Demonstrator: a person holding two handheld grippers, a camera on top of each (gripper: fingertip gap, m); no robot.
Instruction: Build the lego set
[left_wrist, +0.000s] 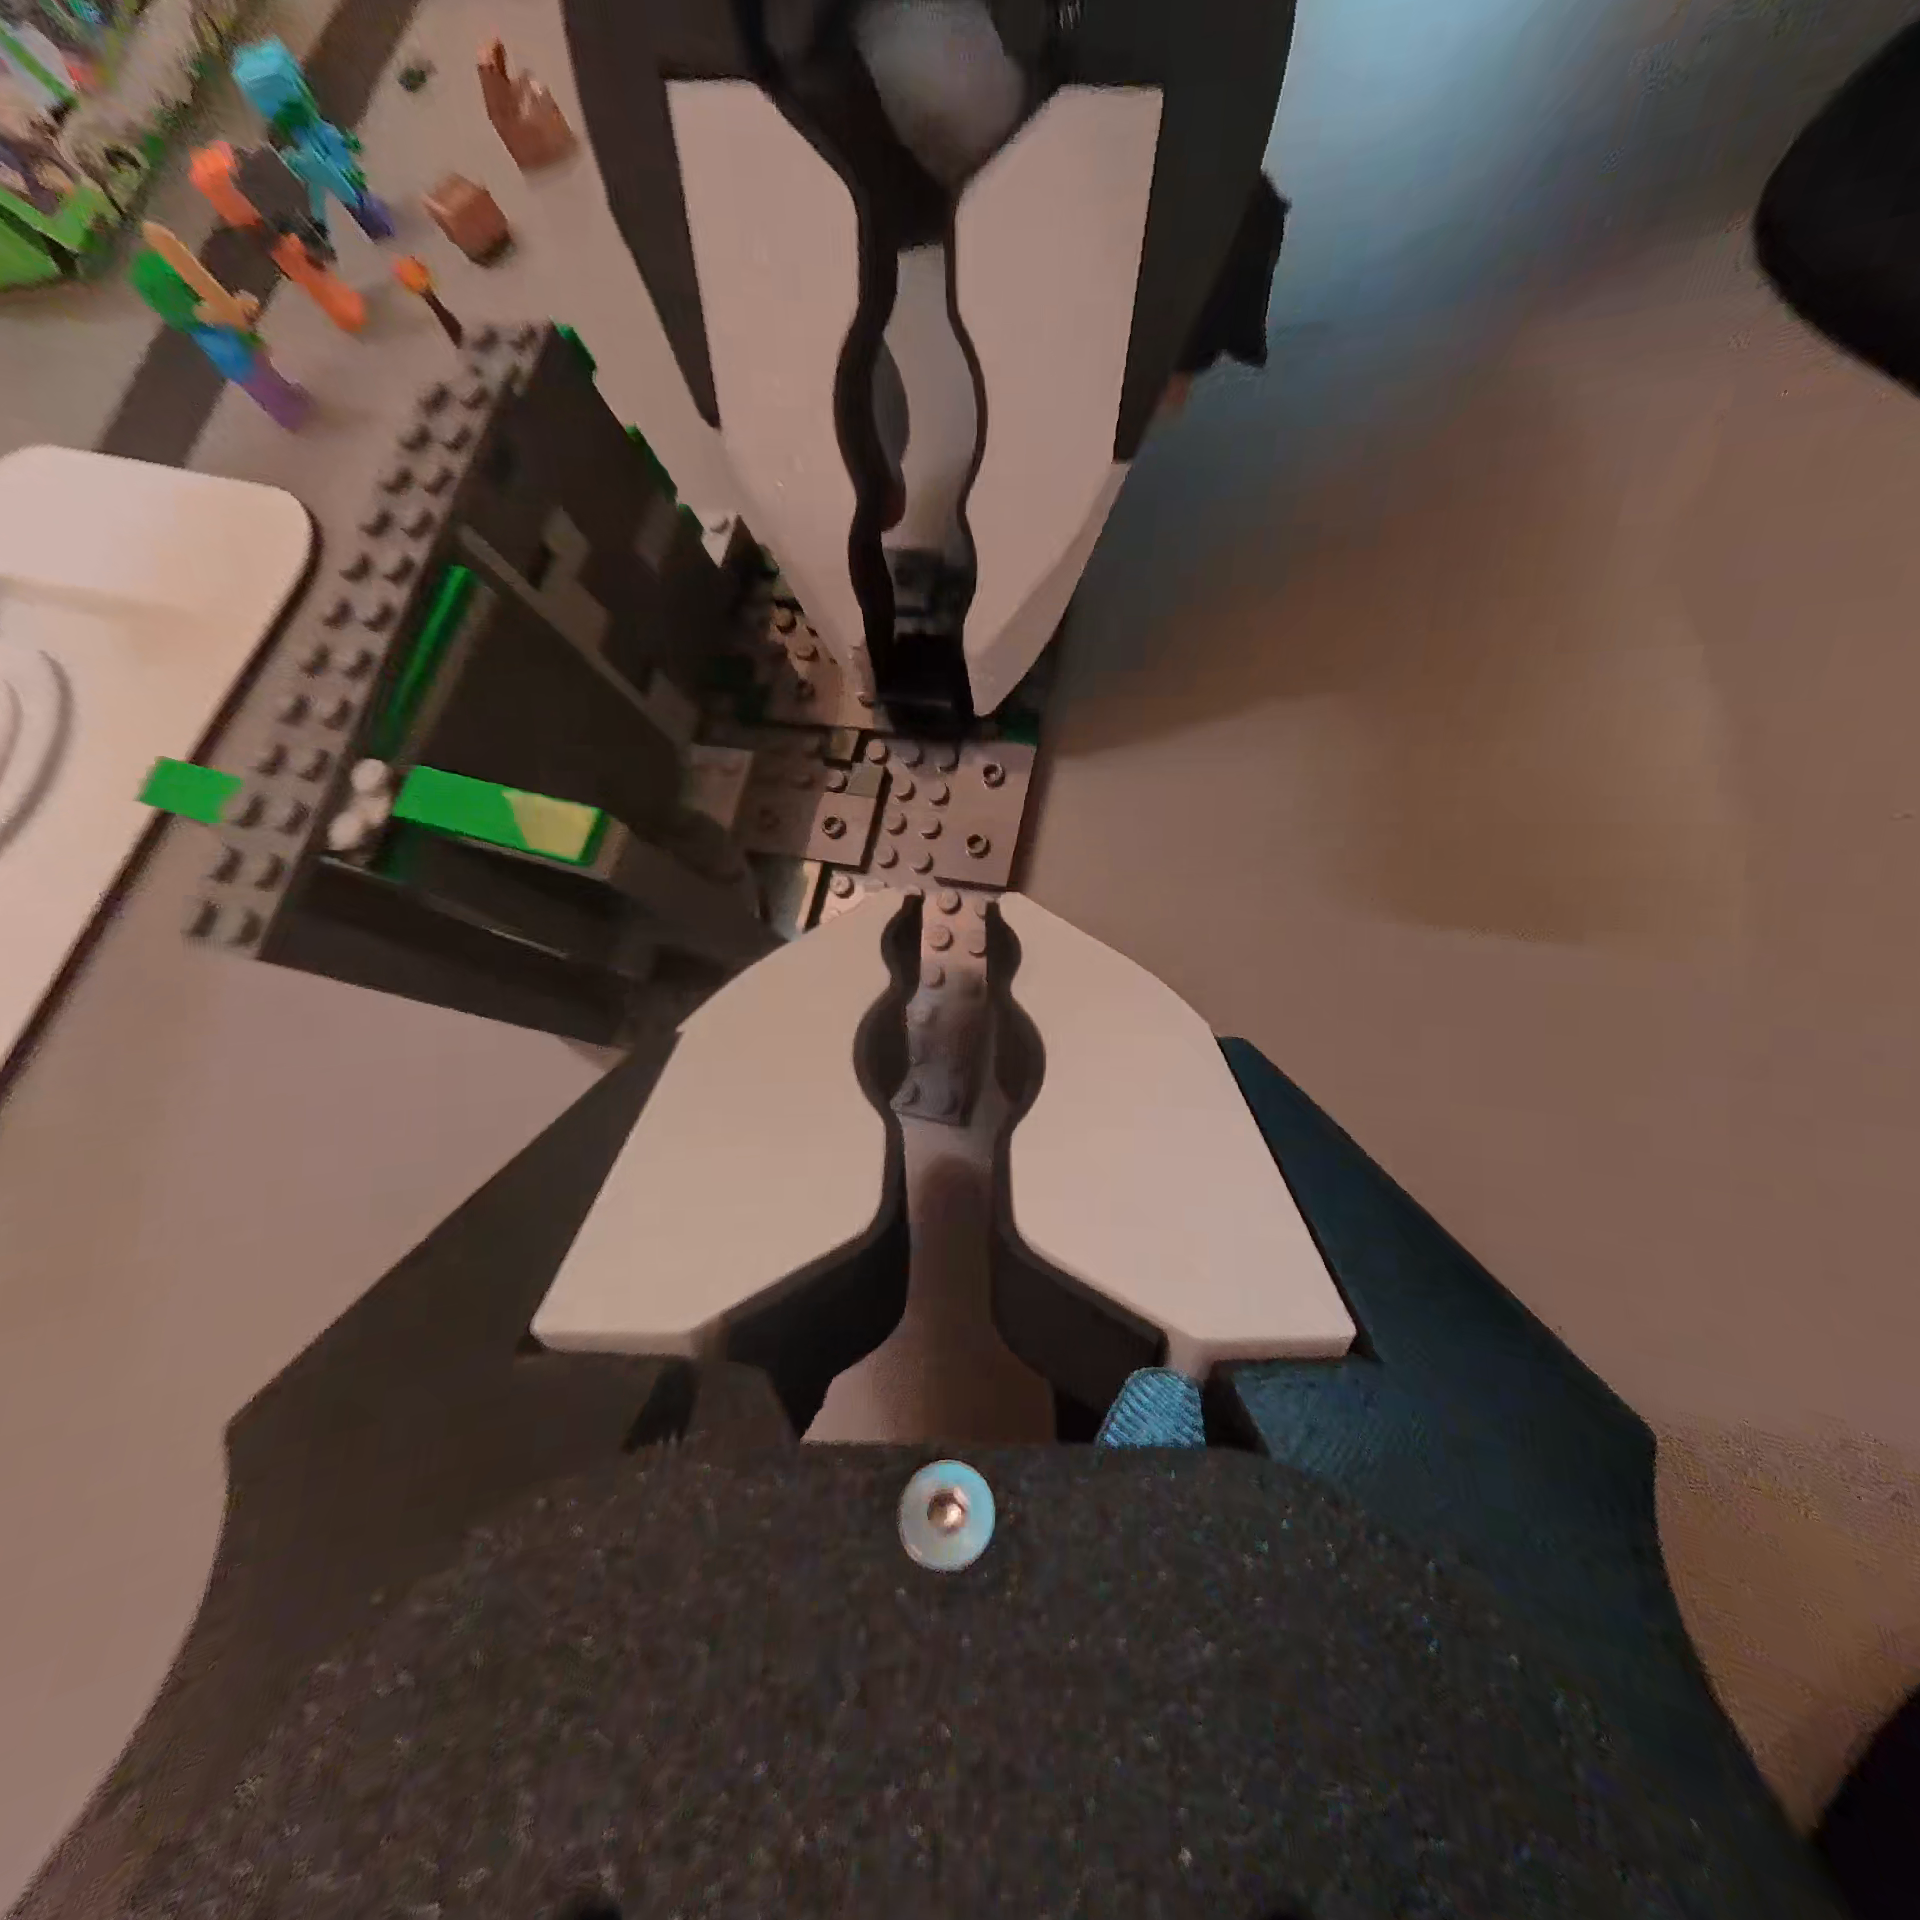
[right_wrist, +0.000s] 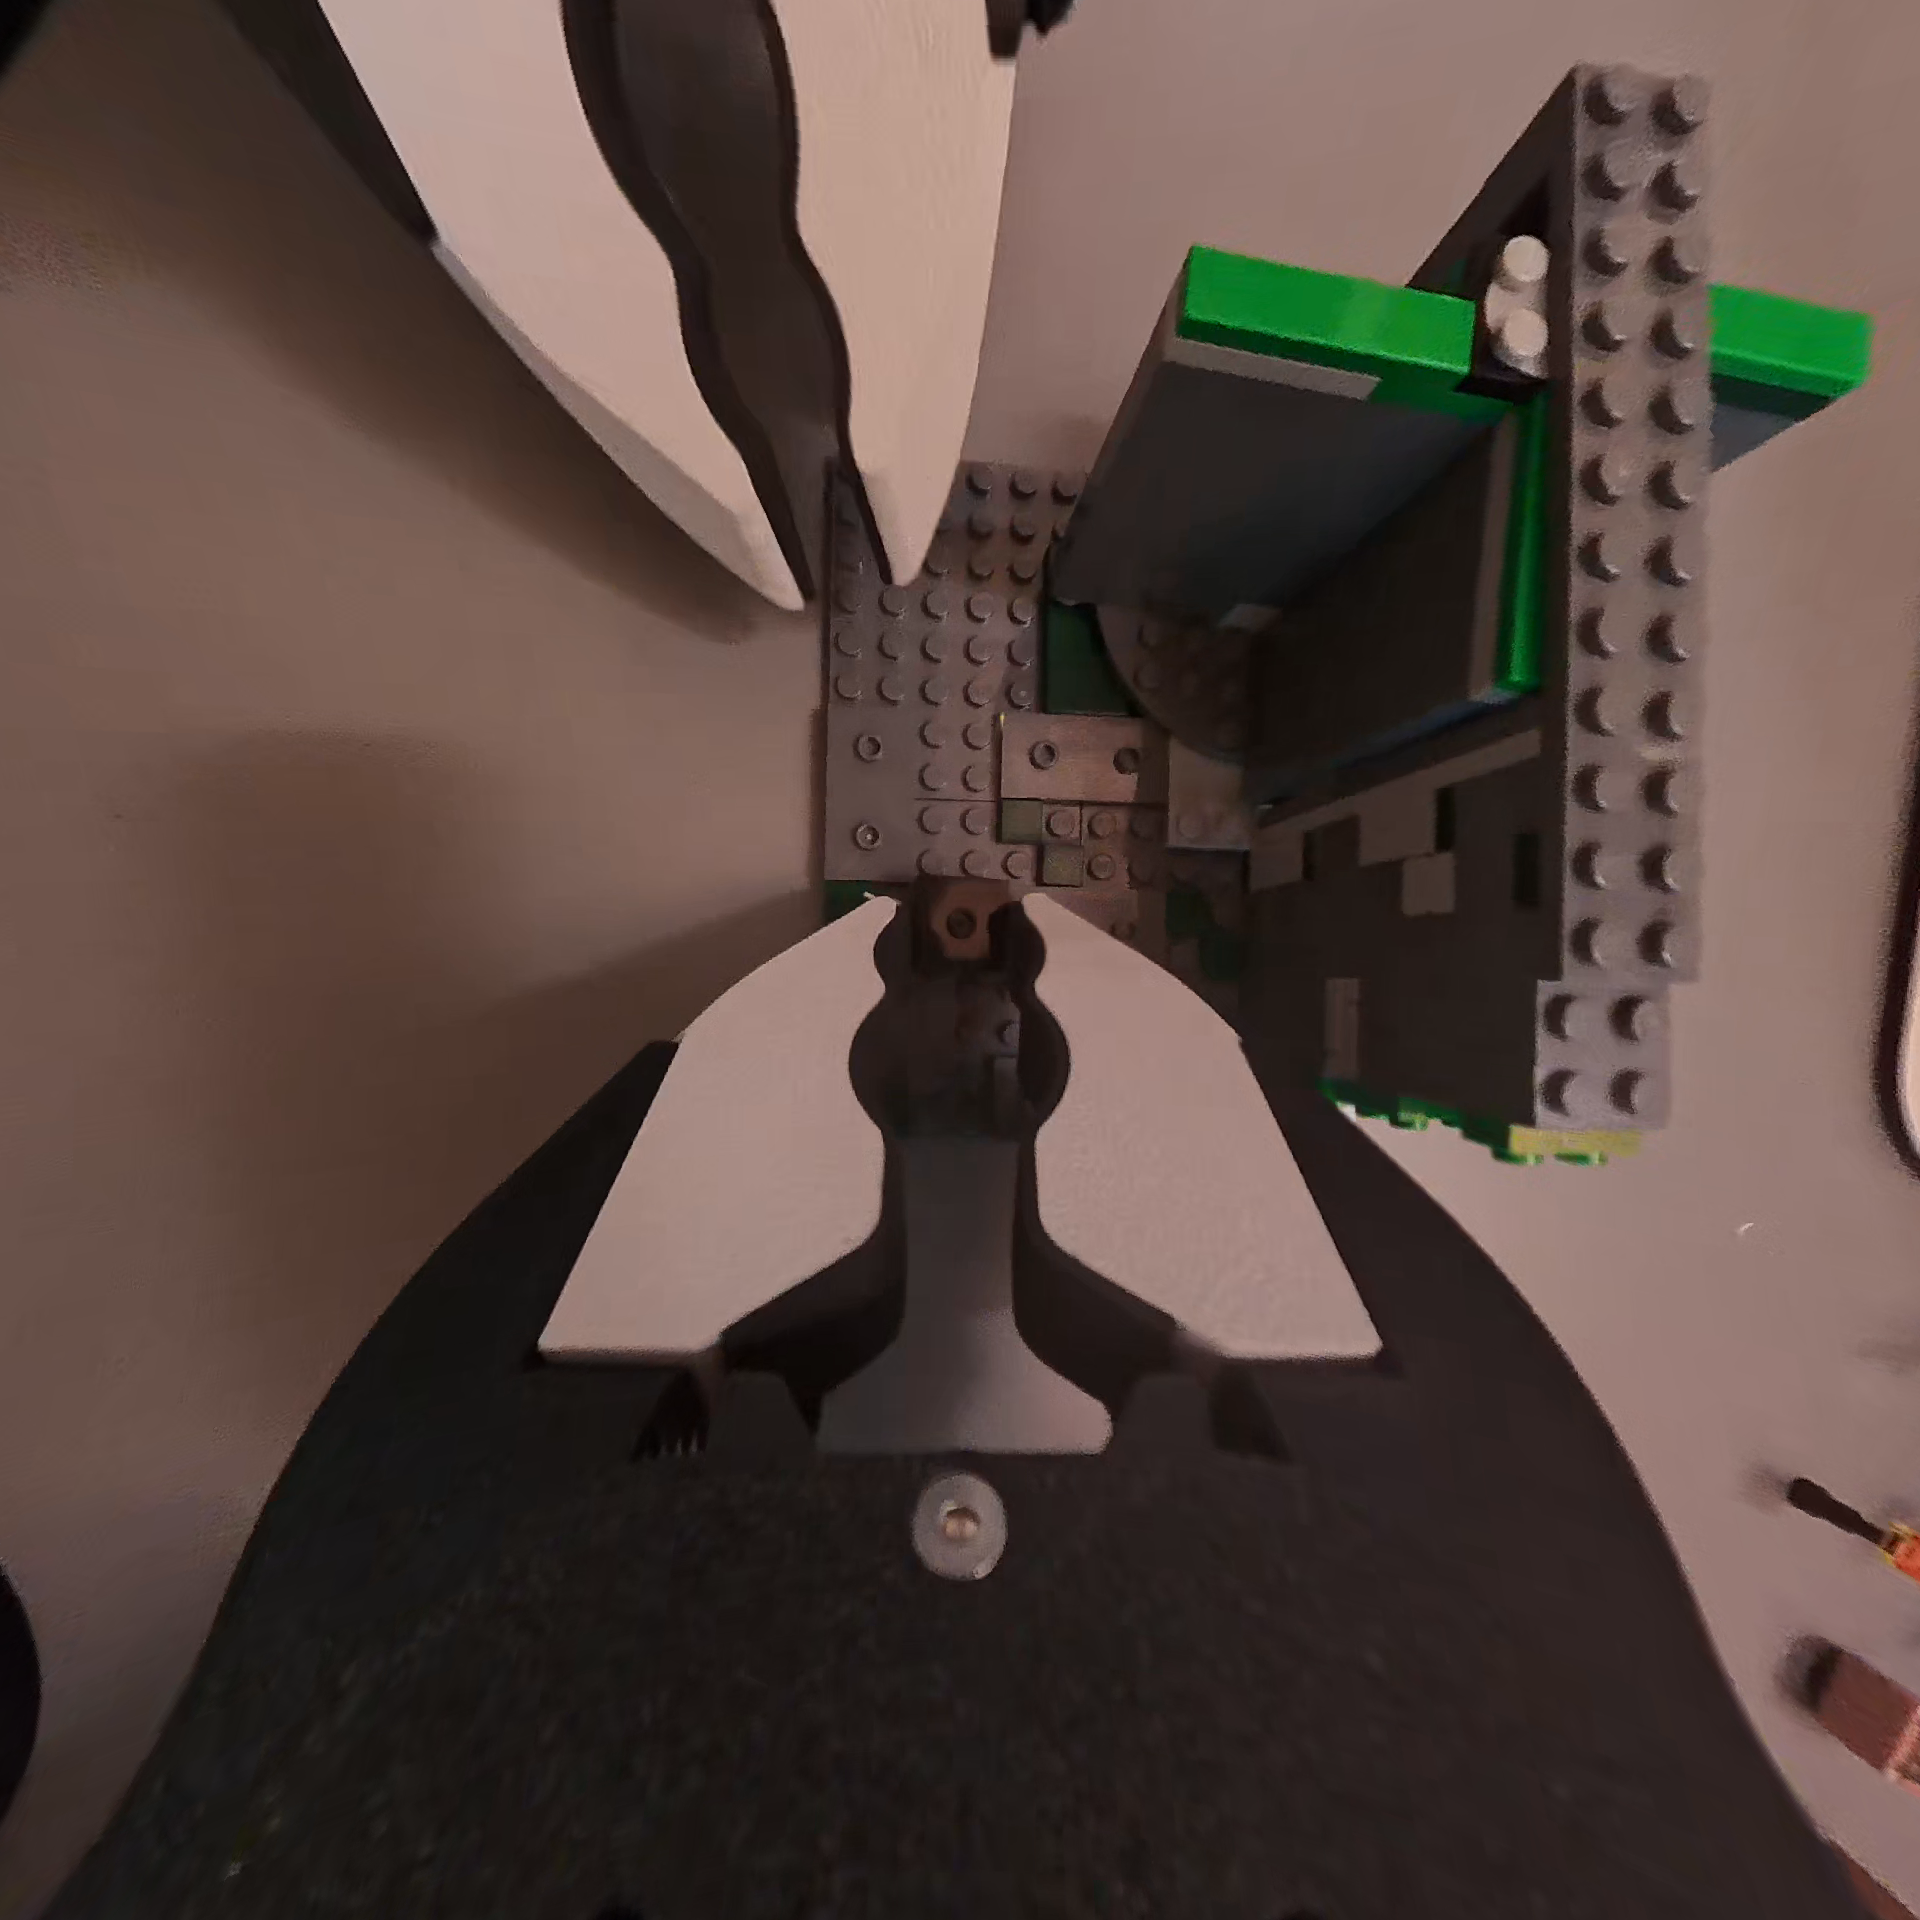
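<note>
The left gripper (left_wrist: 951, 914) pinches the grey plate (left_wrist: 935, 810) edge, the right gripper (right_wrist: 961, 914) a small brick (right_wrist: 961, 923) — stiff, light, yet pops apart.

white tray (left_wrist: 125, 623) on table (left_wrist: 1455, 727)

We note a pale beige tabletop (left_wrist: 1455, 727) filling most of both wrist views, matte, under warm light. Soft brownish shadows lie across it at 3 o'clock in the left wrist view and at 9 o'clock in the right wrist view. Toward 1 o'clock in the left wrist view the surface turns cool blue-white. A dark grey strip (left_wrist: 156, 395) runs diagonally at 10 o'clock. A dark rounded shape (left_wrist: 1839, 208), blurred, sits at 2 o'clock; we cannot tell what it is.
</note>
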